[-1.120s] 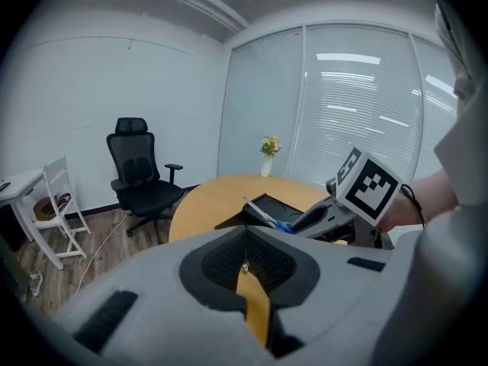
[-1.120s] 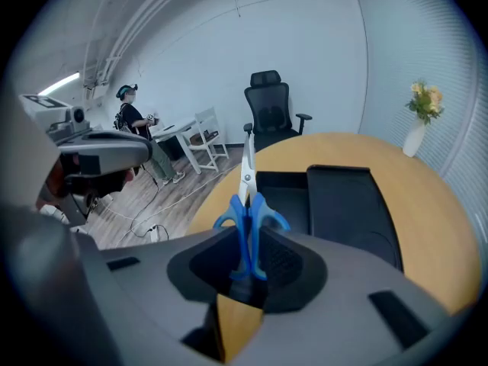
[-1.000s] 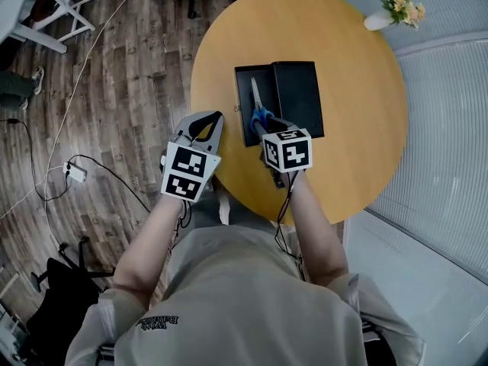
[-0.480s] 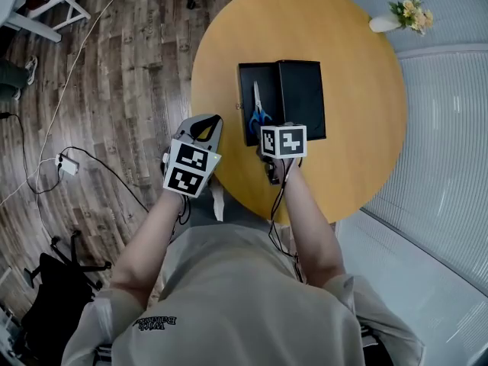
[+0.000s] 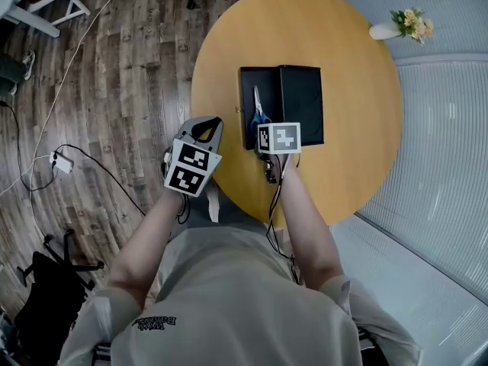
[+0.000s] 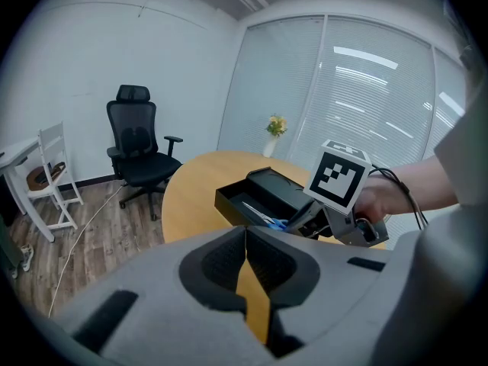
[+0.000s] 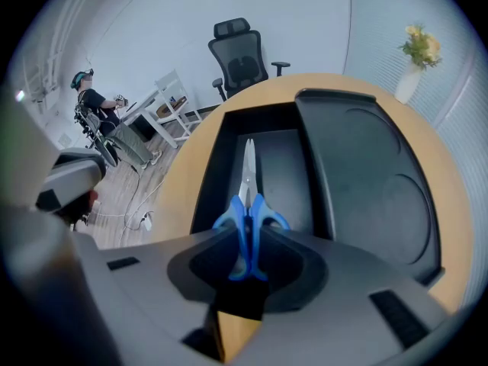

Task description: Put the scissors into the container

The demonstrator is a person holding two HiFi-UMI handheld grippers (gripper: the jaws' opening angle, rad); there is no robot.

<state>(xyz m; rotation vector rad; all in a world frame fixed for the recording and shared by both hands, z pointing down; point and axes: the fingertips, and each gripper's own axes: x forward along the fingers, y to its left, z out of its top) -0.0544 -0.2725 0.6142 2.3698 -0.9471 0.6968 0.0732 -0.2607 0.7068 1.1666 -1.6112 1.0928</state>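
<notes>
I'm clamping the scissors (image 7: 245, 204) by their handles in my right gripper (image 7: 245, 246), blades inside the container (image 7: 204, 189); my left gripper (image 6: 245, 269) is idling closed. Releasing them is probably coming next.

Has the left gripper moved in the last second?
No. The left gripper keeps the same spot at the table's near-left edge, jaws shut and empty.
</notes>
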